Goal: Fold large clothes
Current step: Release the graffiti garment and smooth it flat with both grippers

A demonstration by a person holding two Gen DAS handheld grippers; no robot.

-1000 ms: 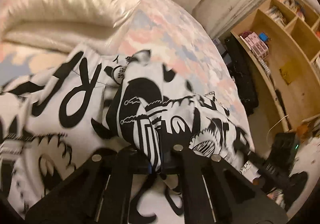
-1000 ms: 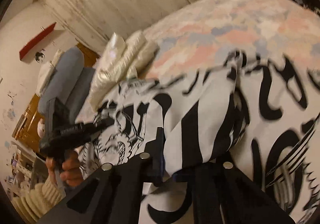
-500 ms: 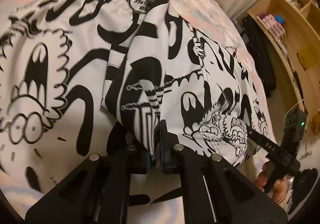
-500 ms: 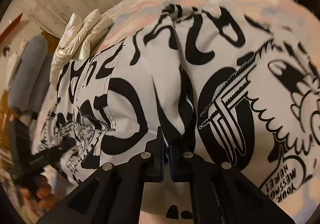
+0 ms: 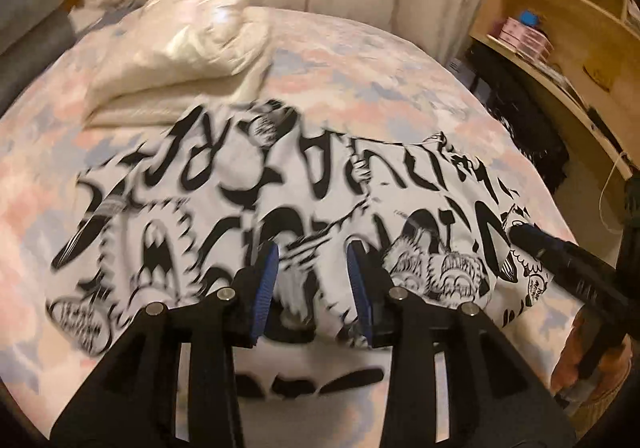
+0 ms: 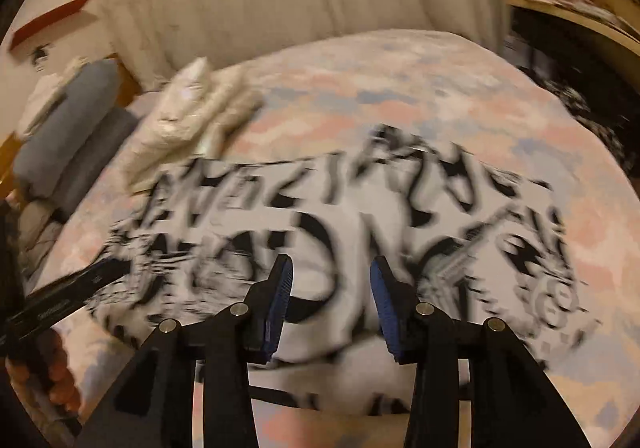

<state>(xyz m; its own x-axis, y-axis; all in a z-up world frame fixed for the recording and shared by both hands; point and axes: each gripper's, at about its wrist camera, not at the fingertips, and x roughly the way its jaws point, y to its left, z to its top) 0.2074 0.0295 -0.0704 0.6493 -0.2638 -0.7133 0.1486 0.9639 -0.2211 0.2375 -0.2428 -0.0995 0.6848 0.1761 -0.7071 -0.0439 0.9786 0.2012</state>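
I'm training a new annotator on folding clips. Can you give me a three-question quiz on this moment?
1. True or false: the left hand-held gripper is clamped shut on the black-and-white printed garment.
2. What lies on the bed beyond the garment? A) cream folded bedding B) a laptop C) a red towel
3. Fill in: the right hand-held gripper has its jaws ____.

Key: 1 false, its jaws are opening and no cloth is pinched; 2 A, the cream bedding; 3 opening.
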